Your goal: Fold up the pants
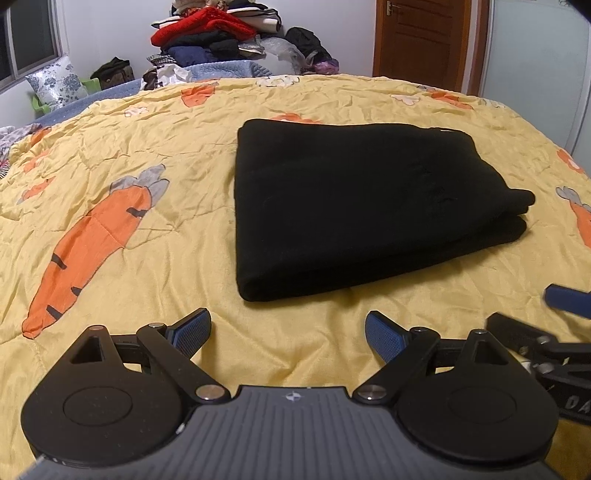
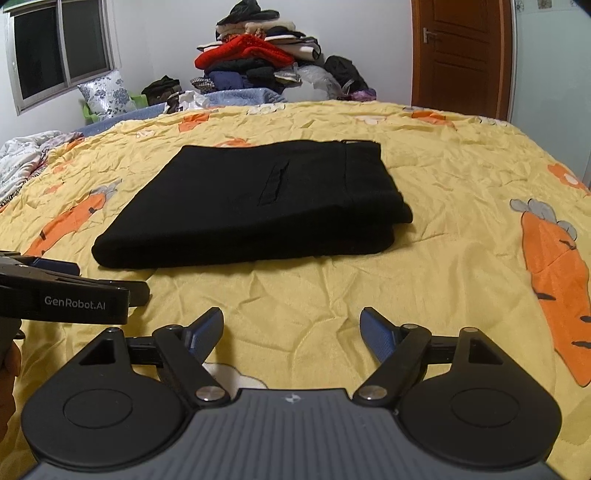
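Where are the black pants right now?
The black pants lie folded on the yellow carrot-print quilt, mid-bed, ahead of both open grippers and touched by neither. In the right wrist view they sit centre-left, nearer than the clothes pile.

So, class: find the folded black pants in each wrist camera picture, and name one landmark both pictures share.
Left wrist view: folded black pants lie right of centre on the yellow carrot-print quilt.
Right wrist view: the pants lie left of centre.
Shared landmark: the red garment on the clothes pile.
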`<state>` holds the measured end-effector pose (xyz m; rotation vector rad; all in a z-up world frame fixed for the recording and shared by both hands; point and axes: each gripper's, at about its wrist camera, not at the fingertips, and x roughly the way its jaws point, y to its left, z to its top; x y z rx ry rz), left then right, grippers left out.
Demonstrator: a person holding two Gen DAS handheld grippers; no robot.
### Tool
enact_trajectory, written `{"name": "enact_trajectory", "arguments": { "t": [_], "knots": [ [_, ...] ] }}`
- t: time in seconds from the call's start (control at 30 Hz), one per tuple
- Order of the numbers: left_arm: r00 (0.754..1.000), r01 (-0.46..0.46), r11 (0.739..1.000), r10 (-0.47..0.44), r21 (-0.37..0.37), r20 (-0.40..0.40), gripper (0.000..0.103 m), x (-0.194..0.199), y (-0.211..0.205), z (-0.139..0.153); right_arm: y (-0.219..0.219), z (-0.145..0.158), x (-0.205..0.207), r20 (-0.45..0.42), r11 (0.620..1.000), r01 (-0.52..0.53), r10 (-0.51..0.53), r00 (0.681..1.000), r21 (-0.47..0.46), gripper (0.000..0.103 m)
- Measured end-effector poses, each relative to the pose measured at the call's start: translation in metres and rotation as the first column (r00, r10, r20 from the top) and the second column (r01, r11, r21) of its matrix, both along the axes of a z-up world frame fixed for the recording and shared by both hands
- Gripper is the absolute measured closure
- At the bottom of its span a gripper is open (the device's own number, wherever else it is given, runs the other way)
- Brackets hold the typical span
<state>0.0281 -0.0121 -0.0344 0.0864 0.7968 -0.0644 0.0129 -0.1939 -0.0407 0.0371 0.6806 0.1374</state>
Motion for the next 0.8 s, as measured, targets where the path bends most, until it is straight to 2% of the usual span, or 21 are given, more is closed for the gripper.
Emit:
{"name": "enact_trajectory", "arguments": {
  "t": [0.2, 0.33, 0.43, 0.6, 0.7, 0.8],
  "knots": [
    [0.997, -0.073, 0.997, 0.071, 0.033, 0.037, 0.006, 0.009, 0.012, -0.005, -0.009, 0.008, 0.011, 0.05, 0.99, 0.068, -0.062, 0.997, -0.125, 0.022],
    [0.996, -0.092, 0.995, 0.093, -0.03, 0.013, 0.006, 0.014, 0.026, -0.002, -0.017, 0.015, 0.011, 0.057, 0.998, 0.054, -0.052, 0.997, -0.038, 0.022],
    [0.997, -0.08, 0.996, 0.081, -0.042, 0.016, 0.006, 0.008, 0.026, 0.001, -0.009, 0.015, 0.007, 0.046, 1.0, 0.02, -0.02, 0.999, 0.005, 0.022],
    [0.998, -0.067, 0.997, 0.068, -0.03, 0.016, 0.005, -0.007, 0.018, -0.006, 0.015, 0.004, 0.004, 0.032, 0.997, 0.014, -0.011, 0.999, -0.076, 0.021],
    [0.996, -0.082, 0.996, 0.083, -0.029, 0.044, 0.002, -0.014, 0.017, -0.01, 0.02, -0.003, 0.001, 0.029, 0.993, 0.02, -0.017, 0.999, -0.115, 0.021],
    [0.994, -0.091, 0.995, 0.093, -0.039, 0.054, 0.0, -0.016, 0.017, -0.012, 0.018, -0.01, -0.001, 0.039, 0.991, 0.044, -0.04, 0.998, -0.128, 0.013]
  ]
}}
